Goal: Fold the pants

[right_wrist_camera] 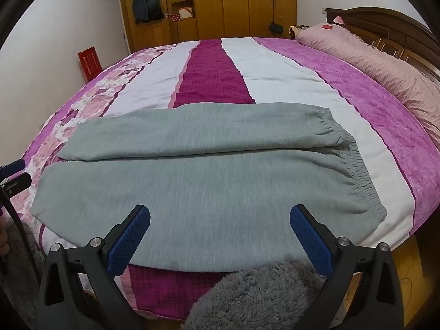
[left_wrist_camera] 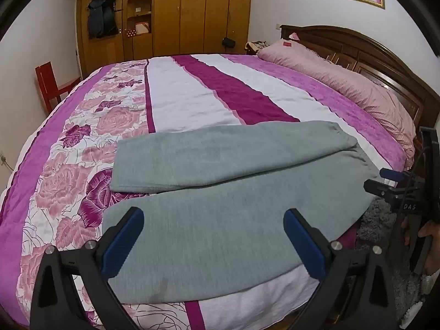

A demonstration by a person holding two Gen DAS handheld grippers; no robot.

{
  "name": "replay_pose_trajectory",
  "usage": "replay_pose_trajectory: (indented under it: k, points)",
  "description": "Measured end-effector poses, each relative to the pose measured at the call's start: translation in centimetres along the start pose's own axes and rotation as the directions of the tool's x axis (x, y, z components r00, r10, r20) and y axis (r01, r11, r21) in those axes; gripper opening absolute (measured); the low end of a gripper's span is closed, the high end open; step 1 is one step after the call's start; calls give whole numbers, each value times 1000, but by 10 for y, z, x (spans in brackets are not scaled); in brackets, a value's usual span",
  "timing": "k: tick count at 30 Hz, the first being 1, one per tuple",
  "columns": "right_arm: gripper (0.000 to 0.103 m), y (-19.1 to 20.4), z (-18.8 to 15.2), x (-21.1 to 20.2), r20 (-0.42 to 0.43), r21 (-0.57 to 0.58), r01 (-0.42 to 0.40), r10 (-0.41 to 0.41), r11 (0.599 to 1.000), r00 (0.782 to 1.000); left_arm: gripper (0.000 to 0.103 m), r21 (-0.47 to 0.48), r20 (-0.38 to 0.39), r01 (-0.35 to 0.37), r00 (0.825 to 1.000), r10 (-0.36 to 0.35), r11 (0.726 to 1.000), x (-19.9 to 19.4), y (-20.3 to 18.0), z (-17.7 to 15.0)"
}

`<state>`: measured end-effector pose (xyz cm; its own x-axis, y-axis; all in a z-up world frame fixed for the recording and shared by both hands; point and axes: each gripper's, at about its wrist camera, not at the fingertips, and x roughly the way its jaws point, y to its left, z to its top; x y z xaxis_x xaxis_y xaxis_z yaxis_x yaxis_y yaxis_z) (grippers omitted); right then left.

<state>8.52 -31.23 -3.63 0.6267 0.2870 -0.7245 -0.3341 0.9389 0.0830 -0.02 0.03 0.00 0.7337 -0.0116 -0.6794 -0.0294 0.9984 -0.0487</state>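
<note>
Grey sweatpants point(left_wrist_camera: 220, 206) lie flat across the near side of the bed, both legs spread side by side, cuffs to the left and elastic waistband point(right_wrist_camera: 360, 170) to the right. They also show in the right wrist view point(right_wrist_camera: 209, 181). My left gripper point(left_wrist_camera: 214, 236) is open and empty, hovering over the near leg toward the cuff end. My right gripper point(right_wrist_camera: 220, 233) is open and empty over the near leg's front edge. The right gripper also shows at the right edge of the left wrist view point(left_wrist_camera: 385, 181).
The bed has a pink, white and magenta floral quilt point(left_wrist_camera: 170, 96). A pink pillow point(left_wrist_camera: 357, 90) lies by the dark wooden headboard point(left_wrist_camera: 371, 55). A red chair point(left_wrist_camera: 52, 85) stands far left. Wooden wardrobes point(left_wrist_camera: 178, 13) line the back wall. Grey fluffy fabric point(right_wrist_camera: 255, 297) sits below the bed edge.
</note>
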Motion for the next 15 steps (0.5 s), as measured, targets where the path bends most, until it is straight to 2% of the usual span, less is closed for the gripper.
replay_pose_trajectory:
  k: [15]
  points:
    - [101,0,1,2,0,-8,4,-4,1000,1000,103,3,-1,4,1000,-4,1000,-1,-3,0]
